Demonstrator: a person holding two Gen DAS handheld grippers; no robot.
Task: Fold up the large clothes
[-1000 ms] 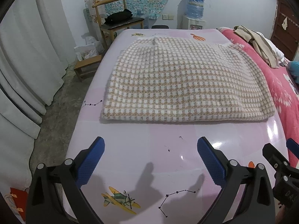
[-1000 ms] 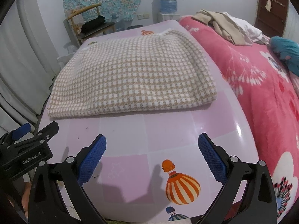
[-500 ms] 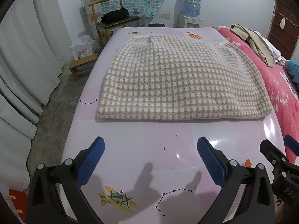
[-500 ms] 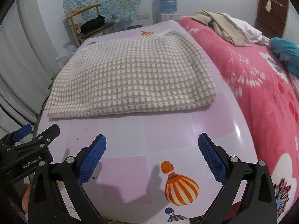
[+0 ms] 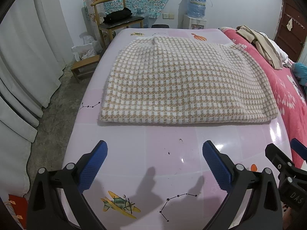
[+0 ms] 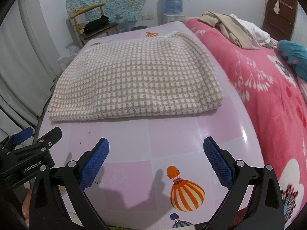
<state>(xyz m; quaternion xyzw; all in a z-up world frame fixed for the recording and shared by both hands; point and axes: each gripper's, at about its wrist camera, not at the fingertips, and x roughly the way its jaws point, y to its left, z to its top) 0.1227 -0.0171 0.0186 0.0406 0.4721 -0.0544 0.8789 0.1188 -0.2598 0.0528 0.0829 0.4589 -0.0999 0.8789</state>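
Observation:
A folded beige-and-white checked garment (image 5: 184,82) lies flat on the pink printed table (image 5: 168,145); it also shows in the right wrist view (image 6: 138,82). My left gripper (image 5: 154,163) is open and empty, above the table's near part, short of the garment's front edge. My right gripper (image 6: 156,163) is open and empty, also short of the front edge, toward the garment's right side. The right gripper's body shows at the lower right of the left wrist view (image 5: 285,170); the left gripper's body shows at the lower left of the right wrist view (image 6: 26,157).
A bed with a pink floral blanket (image 6: 268,88) adjoins the table's right side, with a beige clothes pile (image 6: 230,26) and a teal item (image 6: 293,57) on it. A wooden chair (image 5: 115,19), a low stool (image 5: 84,67), a water dispenser (image 5: 195,9) and white curtains (image 5: 23,57) stand behind and left.
Both grippers have drawn back and risen slightly; the garment sits a little farther and higher in the views. Both stay open. The garment has not moved.

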